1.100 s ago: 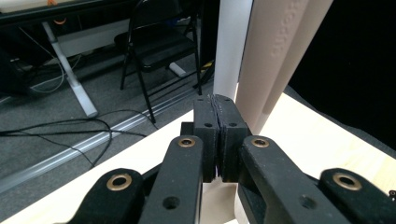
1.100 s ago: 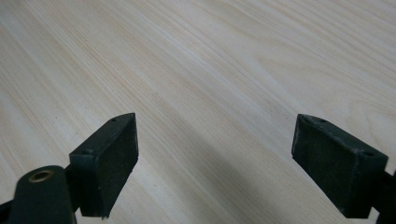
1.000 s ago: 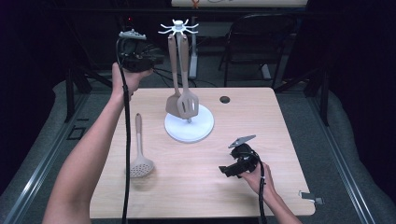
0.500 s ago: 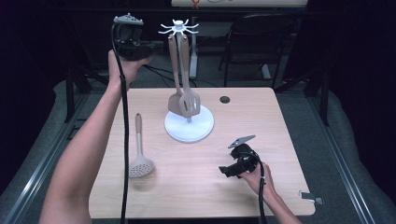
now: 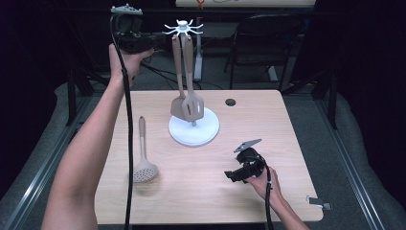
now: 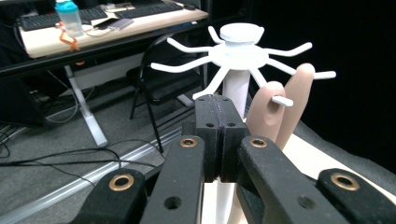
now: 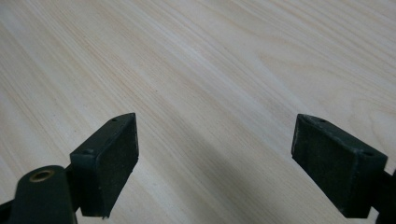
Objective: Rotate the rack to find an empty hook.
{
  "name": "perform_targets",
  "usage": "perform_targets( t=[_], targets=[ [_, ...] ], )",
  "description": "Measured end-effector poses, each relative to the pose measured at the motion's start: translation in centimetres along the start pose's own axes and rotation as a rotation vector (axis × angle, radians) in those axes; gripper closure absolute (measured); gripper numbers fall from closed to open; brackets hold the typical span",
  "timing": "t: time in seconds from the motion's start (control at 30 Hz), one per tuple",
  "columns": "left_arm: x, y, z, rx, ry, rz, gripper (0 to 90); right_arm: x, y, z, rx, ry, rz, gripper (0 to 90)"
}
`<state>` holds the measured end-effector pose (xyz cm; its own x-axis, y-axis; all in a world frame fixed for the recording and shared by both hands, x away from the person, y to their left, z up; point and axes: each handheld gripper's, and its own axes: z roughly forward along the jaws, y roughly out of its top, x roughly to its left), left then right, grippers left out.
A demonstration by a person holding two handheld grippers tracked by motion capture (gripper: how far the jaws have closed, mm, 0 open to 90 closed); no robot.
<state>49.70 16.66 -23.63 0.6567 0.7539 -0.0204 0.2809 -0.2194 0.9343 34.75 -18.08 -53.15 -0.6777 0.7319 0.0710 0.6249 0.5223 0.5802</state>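
- The rack [image 5: 183,28], a white post with spokes at its top, stands on a round white base [image 5: 194,132] at the middle of the table [image 5: 287,143], a little toward the far side.
- Two tan utensils hang from the spokes: a spatula [image 5: 179,103] and a slotted turner [image 5: 194,105], side by side, their blades just above the base.
- In the left gripper view the two handle tops [image 6: 280,107] sit on spoke tips to the right of the post.
- The left gripper [image 5: 143,42] is held high beyond the table's far left corner, just left of the rack's top; its jaws are pressed together with nothing between them, pointing at the spokes.
- A skimmer [image 5: 143,165] lies flat on the left part of the table, handle pointing far, well apart from the base.
- The right gripper [image 5: 238,175] rests low over the near right of the table, jaws spread wide over bare wood.
- A small dark hole [image 5: 230,102] marks the table right of the rack.
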Motion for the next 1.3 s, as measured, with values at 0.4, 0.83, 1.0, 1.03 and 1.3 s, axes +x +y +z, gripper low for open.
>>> perform_targets(
  t=[0.4,0.83,1.0,1.03,1.3],
  targets=[
    [0.3,0.2,0.8,-0.003,0.041,-0.01,89.8,0.0,0.0,0.1,0.005,0.004,-0.001,14.6],
    [0.6,0.5,1.5,0.004,0.072,-0.019,89.8,0.0,0.0,0.1,0.004,0.004,-0.003,14.7],
    [0.3,0.2,1.1,0.002,0.056,-0.015,89.8,0.0,0.0,0.1,0.01,0.002,-0.011,14.7],
    [0.2,0.1,1.0,0.005,0.052,-0.012,89.8,0.0,0.0,0.0,0.014,0.003,-0.015,14.7],
    [0.1,-0.5,-0.3,0.007,0.019,0.004,89.7,0.0,0.0,0.0,0.008,0.001,-0.018,14.7]
  ],
)
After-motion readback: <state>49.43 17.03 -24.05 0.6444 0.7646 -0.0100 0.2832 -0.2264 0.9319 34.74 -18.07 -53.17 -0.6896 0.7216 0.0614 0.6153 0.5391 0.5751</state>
